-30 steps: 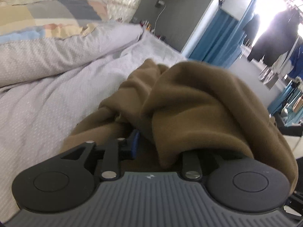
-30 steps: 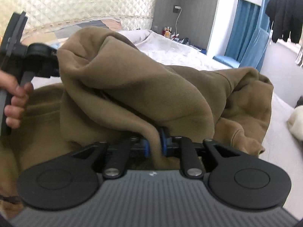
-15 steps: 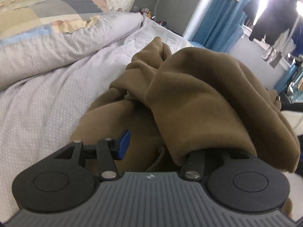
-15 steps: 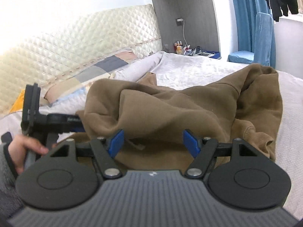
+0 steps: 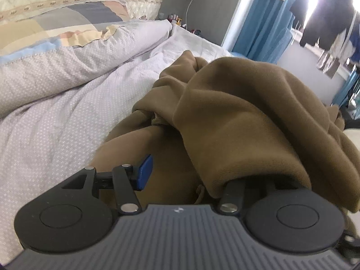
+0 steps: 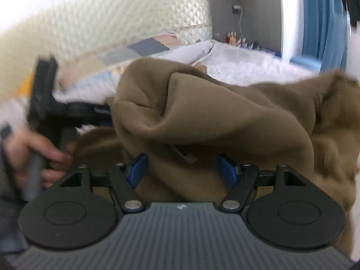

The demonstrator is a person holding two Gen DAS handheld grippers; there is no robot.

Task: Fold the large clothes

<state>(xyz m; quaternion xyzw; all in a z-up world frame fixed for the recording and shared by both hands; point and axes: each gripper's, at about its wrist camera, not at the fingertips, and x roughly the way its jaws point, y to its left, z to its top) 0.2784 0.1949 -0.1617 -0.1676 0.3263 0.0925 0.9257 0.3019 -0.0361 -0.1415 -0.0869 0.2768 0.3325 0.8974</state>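
Note:
A large brown hoodie (image 5: 236, 117) lies bunched on the bed, with a thick fold draped over the right finger of my left gripper (image 5: 193, 171). That gripper is open; its blue left pad (image 5: 144, 172) is bare and the right pad is hidden under the cloth. In the right wrist view the hoodie (image 6: 213, 117) sits heaped just ahead of my right gripper (image 6: 183, 168), which is open with both blue pads showing and cloth between them, not pinched. The left gripper (image 6: 45, 99) and the hand holding it show blurred at the left.
The bed has a light dotted sheet (image 5: 56, 123) and a patchwork pillow (image 5: 56, 31) against a quilted headboard (image 6: 123, 15). A grey wall with a charger cable, blue curtains (image 5: 265, 22) and hanging dark clothes (image 5: 326, 13) lie beyond the bed.
Both grippers were shut on the hoodie a second ago and have opened, letting the cloth drop onto the bed. The right gripper is moving now; its view is blurred.

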